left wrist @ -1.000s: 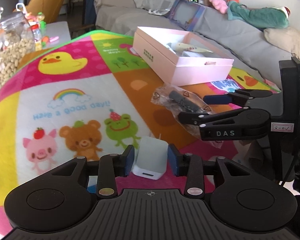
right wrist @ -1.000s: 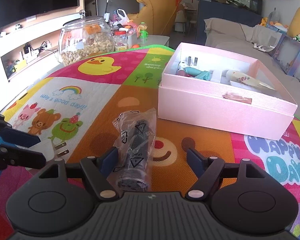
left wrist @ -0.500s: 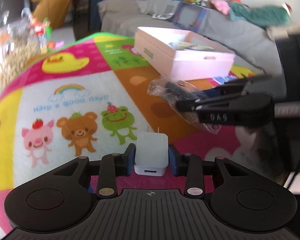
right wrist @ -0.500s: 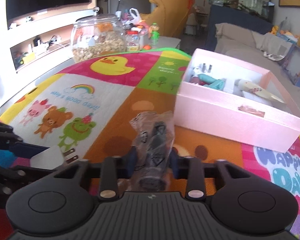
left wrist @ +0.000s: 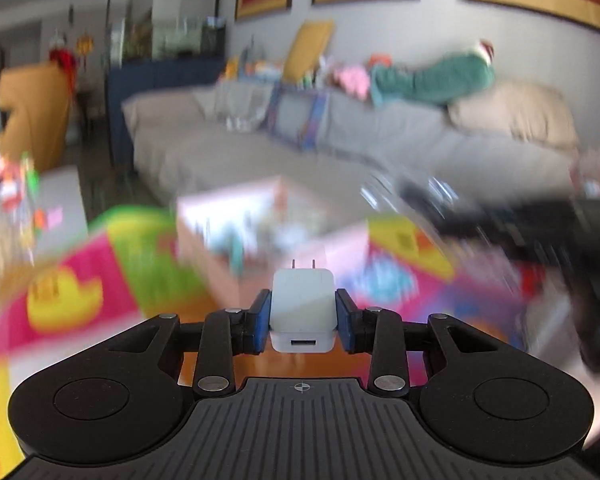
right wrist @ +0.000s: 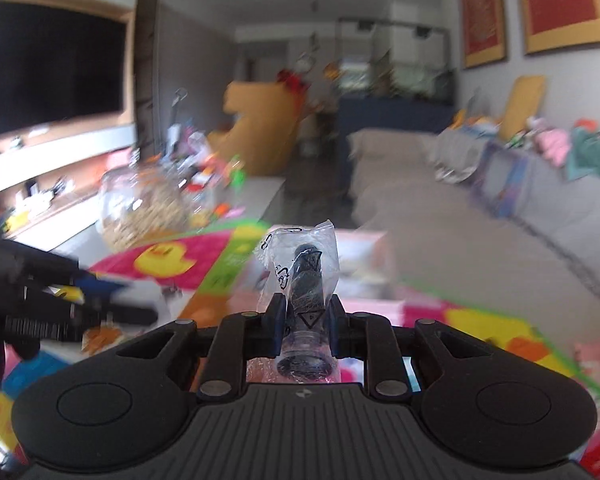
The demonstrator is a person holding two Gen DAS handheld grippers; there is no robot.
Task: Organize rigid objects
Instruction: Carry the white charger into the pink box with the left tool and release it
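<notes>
Item one: our left gripper (left wrist: 302, 315), blue pads (left wrist: 260, 322) closed on a white plug adapter (left wrist: 302, 312), prongs pointing forward, held clear above the mat.

Item two: our right gripper (right wrist: 305, 322), jaws drawn nearly together, clamped on a dark cylindrical part in a clear plastic bag (right wrist: 302, 280); the bag top stands up past the fingers.

Item three: the colourful play mat (left wrist: 68, 292), blurred, below both tools.

Item four: the pink box (left wrist: 216, 216), open, on the mat ahead of the adapter; contents blurred.

Item five: a glass jar (right wrist: 140, 208), left of the mat.

Item six: grey sofa (left wrist: 228, 148) behind.
</notes>
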